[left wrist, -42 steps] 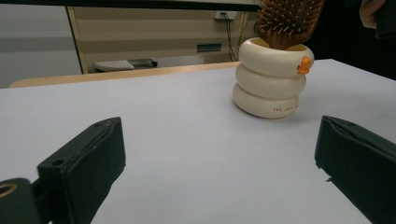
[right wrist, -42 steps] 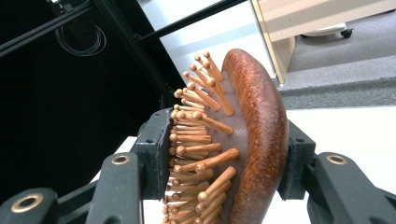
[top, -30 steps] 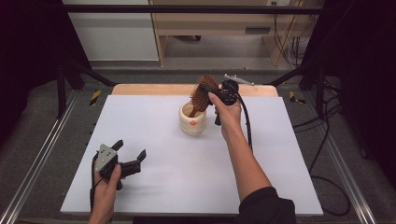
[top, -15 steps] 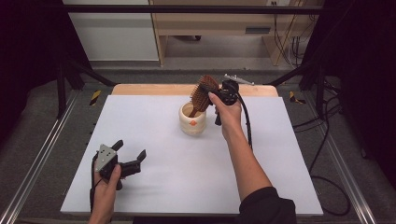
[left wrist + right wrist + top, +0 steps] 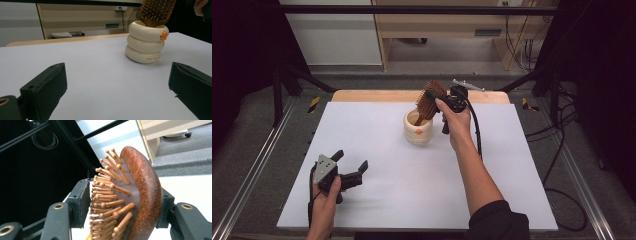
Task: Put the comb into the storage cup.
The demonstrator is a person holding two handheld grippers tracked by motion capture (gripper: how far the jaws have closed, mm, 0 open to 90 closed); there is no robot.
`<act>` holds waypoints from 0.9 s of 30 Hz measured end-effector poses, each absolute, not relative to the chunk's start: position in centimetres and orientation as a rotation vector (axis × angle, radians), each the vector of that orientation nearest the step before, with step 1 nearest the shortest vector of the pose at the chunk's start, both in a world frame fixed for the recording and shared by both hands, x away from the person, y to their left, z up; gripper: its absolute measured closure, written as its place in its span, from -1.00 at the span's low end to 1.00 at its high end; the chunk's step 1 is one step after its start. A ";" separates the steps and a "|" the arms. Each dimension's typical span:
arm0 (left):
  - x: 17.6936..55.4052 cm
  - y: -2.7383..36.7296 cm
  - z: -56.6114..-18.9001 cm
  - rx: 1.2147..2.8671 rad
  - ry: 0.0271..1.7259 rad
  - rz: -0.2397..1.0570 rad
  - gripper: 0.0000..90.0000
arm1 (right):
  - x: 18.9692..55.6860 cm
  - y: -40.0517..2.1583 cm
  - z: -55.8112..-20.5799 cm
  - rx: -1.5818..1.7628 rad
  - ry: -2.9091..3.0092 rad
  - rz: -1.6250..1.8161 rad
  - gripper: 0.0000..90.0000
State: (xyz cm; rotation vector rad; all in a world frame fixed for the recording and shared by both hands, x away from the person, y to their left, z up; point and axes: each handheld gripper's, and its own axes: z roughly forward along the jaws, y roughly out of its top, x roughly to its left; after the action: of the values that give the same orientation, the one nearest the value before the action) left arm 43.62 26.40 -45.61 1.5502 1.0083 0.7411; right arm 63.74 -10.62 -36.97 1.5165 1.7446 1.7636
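white table [image 5: 377, 130]; hairbrush [image 5: 430, 101] handle-down in cup [image 5: 418, 131], tilted | right tongs [image 5: 443, 102] opening round its head; left tongs [image 5: 349, 169] apart

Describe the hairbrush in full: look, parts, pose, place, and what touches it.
The hairbrush is reddish-brown wood with an oval paddle head and ball-tipped wooden pins on a dark cushion. It stands tilted, handle end down inside the cream ringed cup at the table's far middle, head above the rim. The right gripper has the head between its jaws, which have just been opening; whether the pads press cannot be told.
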 end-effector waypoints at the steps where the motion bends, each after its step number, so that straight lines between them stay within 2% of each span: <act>1: 43.6 26.4 -45.6 1.550 1.007 0.741 -0.96 | 63.7 -10.6 -37.0 1.516 1.743 1.767 -0.10; 11: 43.6 26.5 -45.6 1.548 1.009 0.742 -0.96 | 63.7 -10.2 -36.7 1.495 1.738 1.755 -0.35; 27: 43.6 26.5 -45.6 1.545 1.010 0.742 -0.96 | 63.5 -10.1 -36.5 1.475 1.731 1.732 -0.49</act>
State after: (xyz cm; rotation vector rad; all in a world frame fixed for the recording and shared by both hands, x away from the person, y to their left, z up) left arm 43.58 26.51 -45.57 1.5450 1.0097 0.7423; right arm 63.54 -10.07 -36.46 1.4748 1.7307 1.7318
